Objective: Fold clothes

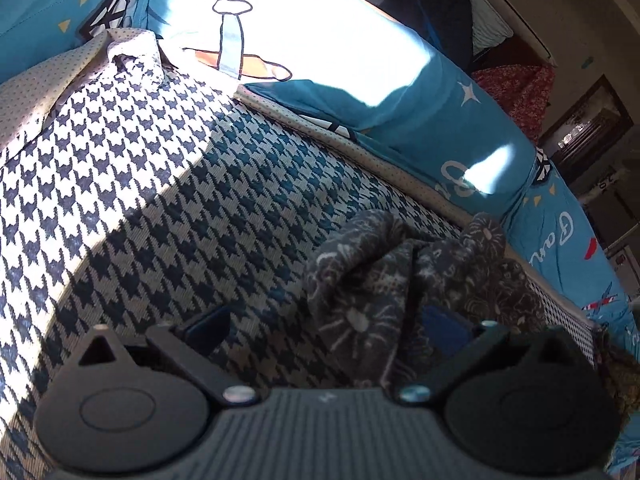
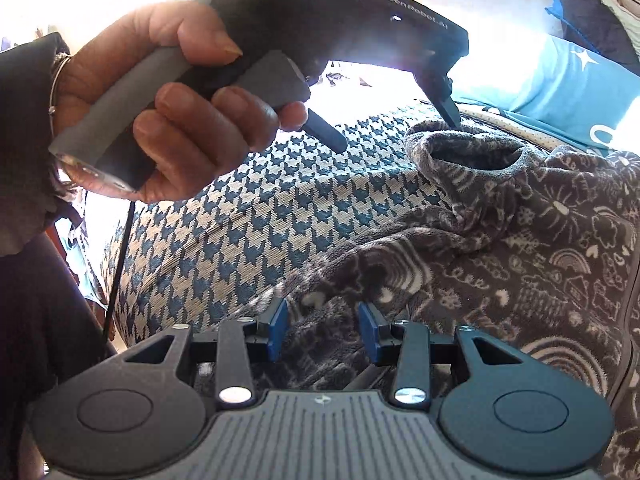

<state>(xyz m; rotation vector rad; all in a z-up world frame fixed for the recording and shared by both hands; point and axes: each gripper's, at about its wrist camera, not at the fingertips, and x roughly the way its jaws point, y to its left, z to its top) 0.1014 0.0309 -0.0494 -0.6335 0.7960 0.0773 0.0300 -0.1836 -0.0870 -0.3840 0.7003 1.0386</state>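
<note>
My right claw (image 2: pixel 322 332) sat with its blue pads apart around a fold of the grey patterned garment (image 2: pixel 520 248), not clamped. My left claw (image 2: pixel 394 130) was spread wide, one finger touching the garment's cuff. The garment lay crumpled on the houndstooth blanket (image 1: pixel 160 184) beside teal bedding (image 1: pixel 420 120).

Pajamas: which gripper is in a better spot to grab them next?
Probably the right gripper: its open fingers already straddle the pajamas. The left gripper is open too, with only one fingertip at the cuff.
</note>
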